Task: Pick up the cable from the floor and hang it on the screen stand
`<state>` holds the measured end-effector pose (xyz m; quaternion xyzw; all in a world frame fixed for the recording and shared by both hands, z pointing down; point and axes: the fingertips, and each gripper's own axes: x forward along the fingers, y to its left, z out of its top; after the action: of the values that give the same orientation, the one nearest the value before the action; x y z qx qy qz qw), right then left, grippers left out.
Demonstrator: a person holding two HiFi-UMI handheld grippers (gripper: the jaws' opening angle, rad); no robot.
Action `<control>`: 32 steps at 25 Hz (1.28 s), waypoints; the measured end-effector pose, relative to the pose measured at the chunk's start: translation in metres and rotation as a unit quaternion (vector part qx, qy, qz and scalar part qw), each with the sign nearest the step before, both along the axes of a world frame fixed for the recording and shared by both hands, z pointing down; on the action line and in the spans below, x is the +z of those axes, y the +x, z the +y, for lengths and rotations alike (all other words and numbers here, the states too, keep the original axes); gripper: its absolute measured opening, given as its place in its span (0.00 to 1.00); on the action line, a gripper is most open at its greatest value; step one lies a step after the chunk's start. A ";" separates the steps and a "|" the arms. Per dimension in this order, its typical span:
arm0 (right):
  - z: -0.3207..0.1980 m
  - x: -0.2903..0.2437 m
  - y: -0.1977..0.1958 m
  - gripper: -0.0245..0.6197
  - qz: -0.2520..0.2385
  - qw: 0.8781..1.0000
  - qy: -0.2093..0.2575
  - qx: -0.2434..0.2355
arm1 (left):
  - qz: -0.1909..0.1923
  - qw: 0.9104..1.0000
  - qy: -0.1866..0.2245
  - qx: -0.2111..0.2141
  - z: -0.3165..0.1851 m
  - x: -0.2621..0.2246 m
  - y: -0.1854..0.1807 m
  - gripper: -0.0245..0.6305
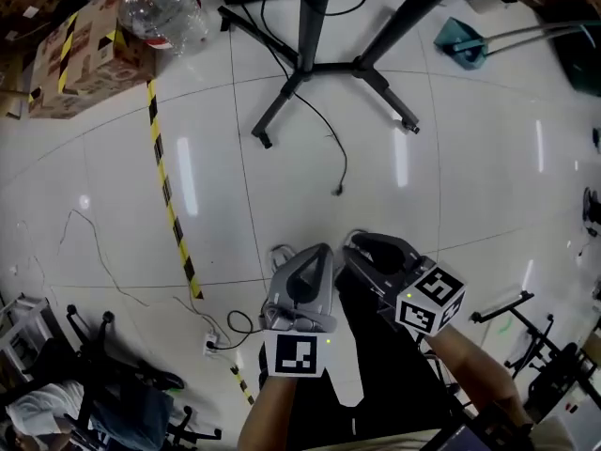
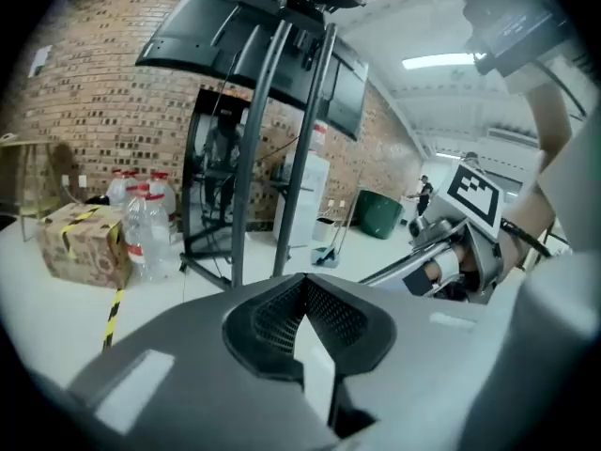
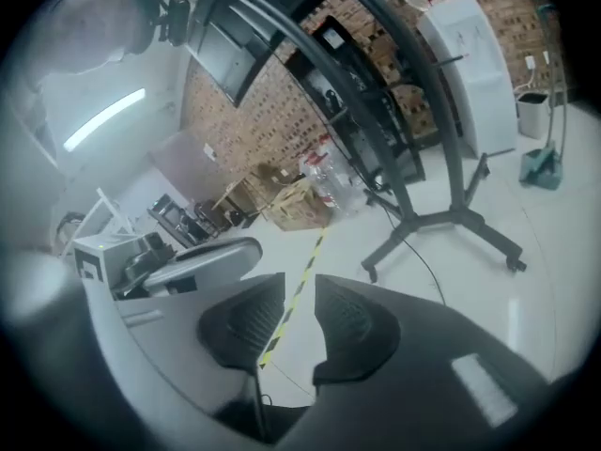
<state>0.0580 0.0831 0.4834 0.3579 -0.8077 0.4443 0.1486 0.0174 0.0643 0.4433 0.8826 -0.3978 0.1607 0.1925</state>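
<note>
So the thin black cable (image 1: 331, 139) is lying loose on the glossy white tiled floor (image 1: 451, 186). It snakes out from the base of the black metal screen stand (image 1: 319, 64), and its free end sits on bare tile between the stand's legs and the two grippers. Nothing is on top of it or blocking the way to it; the closest thing is the stand's own spread legs with little casters on the ends.

Around the edges there's a yellow-and-black hazard tape stripe (image 1: 169, 205) running diagonally down the floor to the left of the cable, a brown cardboard box (image 1: 80, 50) with the same tape on it, some clear plastic bottles (image 1: 160, 12) next to that, and a teal dustpan (image 1: 460, 40) off to the upper right. A small white power plug with its own wires (image 1: 211, 344) lies near the tape's lower end, and a black office chair (image 1: 113, 374) sits in the bottom left corner.

Both grippers are held low and close to the body, side by side, pointing ahead towards the stand and well short of the cable. The left gripper (image 1: 317, 254) has its jaws pinched together at the tips with nothing in them. The right gripper (image 1: 368, 244) has its jaws parted, just floor and tape showing through the gap.

Both are smooth grey plastic shells with black ribbed pads, and each has a cube with black-and-white square markers at the back.
</note>
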 end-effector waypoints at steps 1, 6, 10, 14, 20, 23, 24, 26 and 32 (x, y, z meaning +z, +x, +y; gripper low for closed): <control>-0.003 0.023 0.007 0.20 0.004 1.000 -0.005 0.008 | -0.002 1.000 -0.014 -0.011 -0.001 0.026 0.003 0.07; -0.008 0.140 0.040 0.15 0.044 0.998 -0.016 0.032 | 0.016 0.999 -0.022 0.027 -0.005 0.131 0.023 0.07; 0.004 0.246 0.055 0.23 0.057 0.994 -0.076 0.051 | -0.010 0.996 -0.048 0.077 0.013 0.220 0.020 0.07; 0.012 0.338 0.066 0.32 0.078 0.987 -0.130 0.051 | -0.030 0.990 -0.082 0.112 0.036 0.302 0.014 0.07; 0.011 0.451 0.083 0.32 0.078 0.965 -0.230 0.097 | -0.027 0.986 -0.105 0.124 0.036 0.393 0.009 0.07; 0.018 0.495 0.091 0.32 0.098 0.941 -0.294 0.135 | -0.026 0.987 -0.111 0.113 0.028 0.414 0.006 0.07; 0.021 0.508 0.095 0.32 0.103 0.933 -0.312 0.149 | -0.022 0.987 -0.111 0.110 0.027 0.417 0.007 0.07; 0.021 0.526 0.100 0.32 0.093 0.920 -0.338 0.176 | -0.013 0.988 -0.111 0.109 0.026 0.419 0.009 0.07; 0.023 0.555 0.099 0.28 0.094 0.887 -0.394 0.223 | -0.016 0.987 -0.120 0.106 0.036 0.432 0.004 0.07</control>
<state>0.1569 0.1056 1.0389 0.4808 -0.4474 0.7116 0.2496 0.0218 0.1003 0.8752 0.8877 -0.2826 0.2408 0.2722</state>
